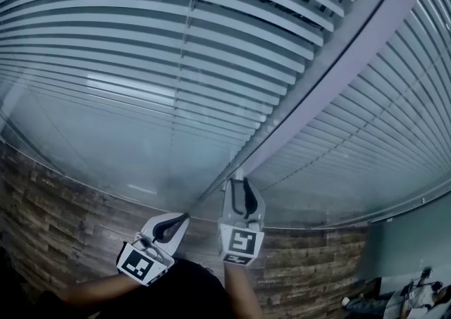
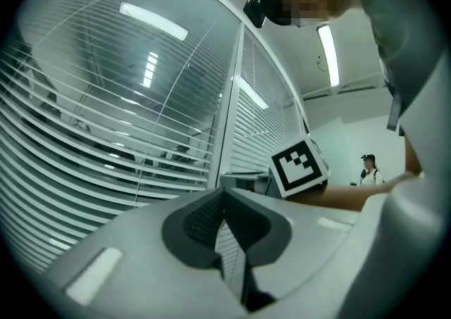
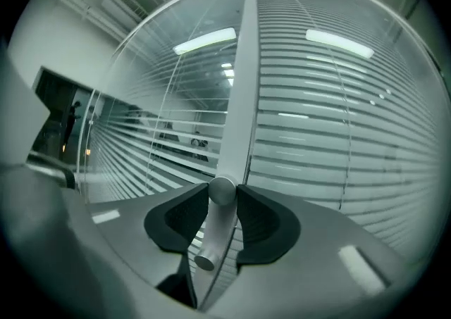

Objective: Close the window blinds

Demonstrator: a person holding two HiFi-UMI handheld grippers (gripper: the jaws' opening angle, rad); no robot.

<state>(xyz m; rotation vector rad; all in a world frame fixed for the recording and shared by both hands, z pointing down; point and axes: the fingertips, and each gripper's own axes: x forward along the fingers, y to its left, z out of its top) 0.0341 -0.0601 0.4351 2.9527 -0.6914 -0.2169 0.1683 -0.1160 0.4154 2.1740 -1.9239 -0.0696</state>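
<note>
Two slatted blinds hang, seemingly behind glass, either side of a pale window post, and their control, a small metal knob, stands out from that post low down. The right gripper pinches this knob between its pads; the left gripper is pressed together on nothing, near it. Smooth and stiff, the knob looks likely to slip, so grip squarely across its round body and roll; the thin slats seem light and easily bent
</note>
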